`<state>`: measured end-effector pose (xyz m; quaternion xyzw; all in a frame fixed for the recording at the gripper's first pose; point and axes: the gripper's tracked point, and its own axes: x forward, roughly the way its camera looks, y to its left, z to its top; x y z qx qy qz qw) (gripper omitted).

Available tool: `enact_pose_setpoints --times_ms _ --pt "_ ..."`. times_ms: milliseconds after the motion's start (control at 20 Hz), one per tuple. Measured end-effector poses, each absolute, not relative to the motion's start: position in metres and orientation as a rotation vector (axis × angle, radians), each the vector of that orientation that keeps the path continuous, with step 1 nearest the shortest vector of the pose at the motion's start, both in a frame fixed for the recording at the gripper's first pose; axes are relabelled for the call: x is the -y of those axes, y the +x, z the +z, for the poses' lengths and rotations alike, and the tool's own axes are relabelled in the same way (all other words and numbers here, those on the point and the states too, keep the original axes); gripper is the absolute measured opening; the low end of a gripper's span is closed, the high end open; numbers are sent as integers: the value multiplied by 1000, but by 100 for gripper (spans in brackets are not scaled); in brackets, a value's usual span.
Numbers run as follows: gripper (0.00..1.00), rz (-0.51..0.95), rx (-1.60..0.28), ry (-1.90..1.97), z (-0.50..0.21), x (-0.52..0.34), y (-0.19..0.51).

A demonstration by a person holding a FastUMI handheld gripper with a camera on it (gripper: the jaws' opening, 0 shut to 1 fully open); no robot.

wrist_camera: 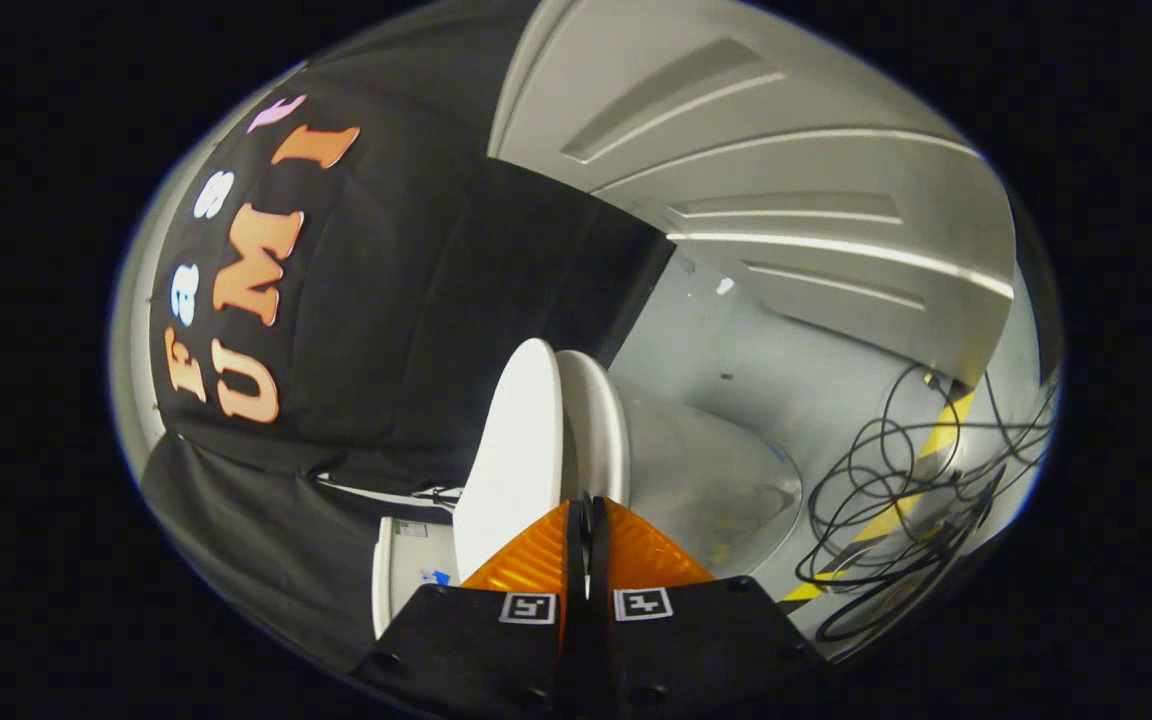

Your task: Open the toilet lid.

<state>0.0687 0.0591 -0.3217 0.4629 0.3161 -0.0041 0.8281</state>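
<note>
I see my gripper [586, 505] clenched tight, with nothing between its fingers. The white toilet lid [514, 450] stands just ahead of them (tipped up), with black cables [896, 500] off to the right

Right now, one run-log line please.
claw: shut, tips at lid edge | toilet lid: raised, edge-on | seat: beside lid | cables: on floor

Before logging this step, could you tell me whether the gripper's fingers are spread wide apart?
No, the gripper has its fingers nearly together at the edge of the toilet lid.
</note>
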Motion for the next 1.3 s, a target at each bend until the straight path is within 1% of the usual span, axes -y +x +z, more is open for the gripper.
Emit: enact_pose_setpoints --times_ms 150,300,500,850,1200,1300 --pt "8 -8 -563 853 -294 -62 86" --pt "8 46 -491 638 -255 -74 88" --pt "7 83 -398 594 -187 -103 93" --pt "8 138 -306 395 -109 -162 94" --pt "7 137 -277 200 -67 -214 102" --pt "8 171 -262 197 -53 -238 98"
